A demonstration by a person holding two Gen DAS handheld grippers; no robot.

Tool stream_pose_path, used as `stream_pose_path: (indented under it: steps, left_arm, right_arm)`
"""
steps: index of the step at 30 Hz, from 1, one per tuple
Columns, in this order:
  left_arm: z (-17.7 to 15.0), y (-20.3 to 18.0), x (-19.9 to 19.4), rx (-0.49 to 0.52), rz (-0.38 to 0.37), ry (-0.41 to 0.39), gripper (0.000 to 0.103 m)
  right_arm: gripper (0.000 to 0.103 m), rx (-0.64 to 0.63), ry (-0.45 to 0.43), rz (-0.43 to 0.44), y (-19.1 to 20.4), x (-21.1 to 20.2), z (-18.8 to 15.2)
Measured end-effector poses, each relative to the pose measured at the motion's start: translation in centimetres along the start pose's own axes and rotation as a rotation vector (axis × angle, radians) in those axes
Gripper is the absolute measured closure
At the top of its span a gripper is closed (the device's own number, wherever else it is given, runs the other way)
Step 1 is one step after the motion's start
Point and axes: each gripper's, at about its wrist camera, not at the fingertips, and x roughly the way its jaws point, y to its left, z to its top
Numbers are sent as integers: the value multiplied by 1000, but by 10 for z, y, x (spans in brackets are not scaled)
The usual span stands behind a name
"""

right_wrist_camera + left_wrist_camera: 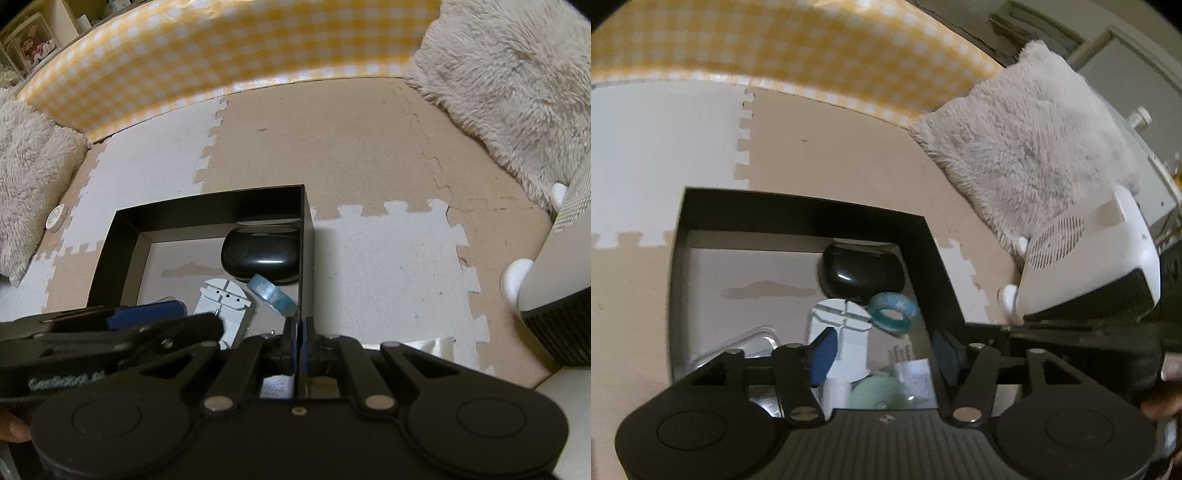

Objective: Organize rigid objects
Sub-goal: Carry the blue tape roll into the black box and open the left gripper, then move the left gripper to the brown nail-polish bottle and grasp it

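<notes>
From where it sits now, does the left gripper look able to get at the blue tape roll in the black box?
Probably yes. The left gripper is open above the black box, and the blue tape roll lies just ahead of its fingers, uncovered, beside the white tool and black case.

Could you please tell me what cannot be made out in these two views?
- Near end of the black open box: hidden in both views by the tongs' bodies.
- Pale green object, left wrist view: partly covered by the left tongs; identity unclear.
- Right tongs: pads together; anything between them cannot be seen.
</notes>
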Motion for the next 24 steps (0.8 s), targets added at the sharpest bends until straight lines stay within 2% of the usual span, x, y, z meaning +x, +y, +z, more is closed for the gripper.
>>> stream_pose_path:
  steps: [2, 4, 8, 11, 24]
  left_arm:
    - [-2, -1, -6, 35, 17, 2, 26]
    - [-3, -4, -13, 75, 28, 1, 19]
    - [-5, -9, -26, 123, 36, -2, 7]
    - [-6, -12, -34, 148, 38, -6, 2]
    - [-13, -21, -61, 213, 60, -12, 0]
  right_arm:
    - [99, 0, 0, 1, 0, 0, 0]
    - [99, 1, 0, 1, -1, 0, 0]
    - [99, 1, 0, 0, -1, 0, 0]
    - [99, 1, 0, 1, -1, 0, 0]
    - [99, 1, 0, 1, 0, 0, 0]
